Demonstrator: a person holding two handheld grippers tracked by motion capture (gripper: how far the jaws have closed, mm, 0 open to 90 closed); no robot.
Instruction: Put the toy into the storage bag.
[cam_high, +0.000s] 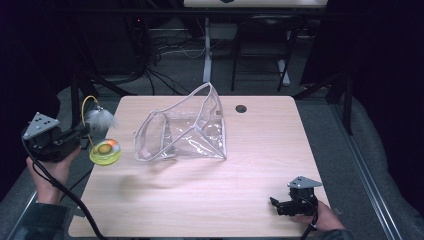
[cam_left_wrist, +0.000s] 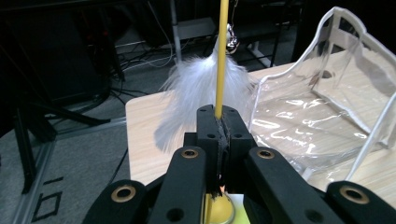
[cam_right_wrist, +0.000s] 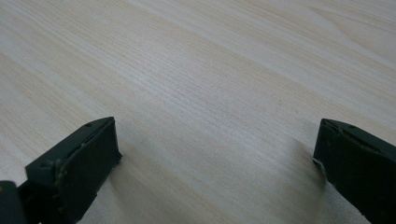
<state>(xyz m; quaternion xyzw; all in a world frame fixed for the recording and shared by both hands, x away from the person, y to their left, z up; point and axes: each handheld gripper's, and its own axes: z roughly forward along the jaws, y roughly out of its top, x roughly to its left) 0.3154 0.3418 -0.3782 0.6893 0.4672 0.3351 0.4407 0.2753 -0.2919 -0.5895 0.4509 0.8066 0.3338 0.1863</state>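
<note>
Left gripper (cam_high: 82, 131) pinches the yellow wand of the feather toy (cam_left_wrist: 221, 56), held off the table's left edge, beside the clear bag (cam_high: 185, 132). Toy picked up; judged not yet bagged. Right gripper (cam_high: 277, 205) rests spread near the front right corner

Cat toy (cam_high: 102, 142) sat at frame left, off the table's left edge: round yellow-green base w/ orange centre, thin yellow wire curving up & over, white feather tuft (cam_high: 101, 119) hanging at its end, upright, clamped at the wire.
</note>
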